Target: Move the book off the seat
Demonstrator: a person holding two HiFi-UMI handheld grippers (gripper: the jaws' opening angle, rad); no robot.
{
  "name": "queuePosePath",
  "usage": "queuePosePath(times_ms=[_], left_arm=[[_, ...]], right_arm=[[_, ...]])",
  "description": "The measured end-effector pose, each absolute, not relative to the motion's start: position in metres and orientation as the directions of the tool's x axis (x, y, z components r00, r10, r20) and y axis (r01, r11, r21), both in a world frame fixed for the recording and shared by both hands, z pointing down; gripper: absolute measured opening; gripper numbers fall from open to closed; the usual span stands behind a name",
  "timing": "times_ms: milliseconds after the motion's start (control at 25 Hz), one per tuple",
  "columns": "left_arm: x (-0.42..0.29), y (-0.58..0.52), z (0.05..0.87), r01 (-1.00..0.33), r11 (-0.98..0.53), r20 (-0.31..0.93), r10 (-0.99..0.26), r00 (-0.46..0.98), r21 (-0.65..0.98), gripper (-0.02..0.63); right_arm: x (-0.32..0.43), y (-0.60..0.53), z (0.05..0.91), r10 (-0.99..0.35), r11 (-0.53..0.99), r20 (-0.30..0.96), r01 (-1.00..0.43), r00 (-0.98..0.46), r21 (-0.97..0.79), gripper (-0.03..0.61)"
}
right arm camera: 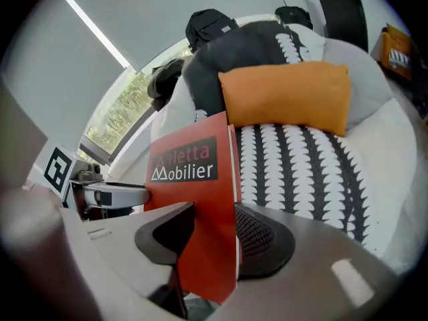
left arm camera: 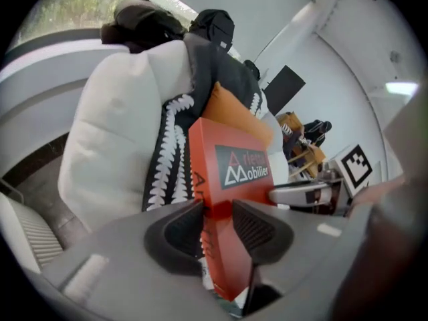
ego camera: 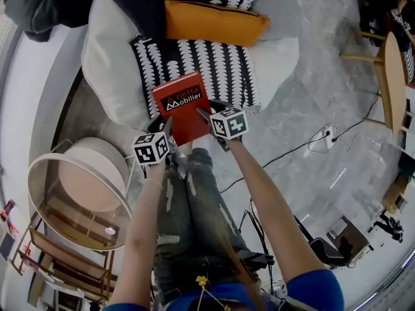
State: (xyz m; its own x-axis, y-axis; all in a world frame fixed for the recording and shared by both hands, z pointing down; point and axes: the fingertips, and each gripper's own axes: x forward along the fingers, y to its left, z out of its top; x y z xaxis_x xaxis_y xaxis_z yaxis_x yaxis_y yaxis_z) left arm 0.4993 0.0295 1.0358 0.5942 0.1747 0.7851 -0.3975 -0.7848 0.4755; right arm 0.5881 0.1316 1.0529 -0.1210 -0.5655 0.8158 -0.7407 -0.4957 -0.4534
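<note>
Book (ego camera: 181,105), red, cover up, hangs over the front edge of the white seat (ego camera: 107,76). Left claw (left arm camera: 224,221) clamps its spine side and right claw (right arm camera: 214,231) its page side. Orange cushion (ego camera: 214,21) lies at the seat's back.

The floor (ego camera: 311,63) under me is grey marbled stone, running from 12 round to 4 o'clock, with a black cable (ego camera: 279,155) trailing across it at 3. A light wooden table (ego camera: 393,76) sits at the 3 o'clock edge. At 8 o'clock a round glass-topped side table (ego camera: 71,206) stands just beside the white seat (ego camera: 107,63). My left gripper view catches a window (left arm camera: 80,2) full of greenery at 11 o'clock, and my right gripper view a bright ceiling light strip (right arm camera: 93,29) at 10.
</note>
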Motion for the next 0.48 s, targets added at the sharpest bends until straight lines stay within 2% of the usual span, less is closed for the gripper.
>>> queuePosePath(times_ms=[480], left_arm=[[0.505,0.031,0.760,-0.342,-0.802,0.711,0.139,0.690,0.490,0.129]], right_arm=[[0.593,0.139,0.772,-0.583,-0.525,0.813,-0.758,-0.011,-0.387,0.189]])
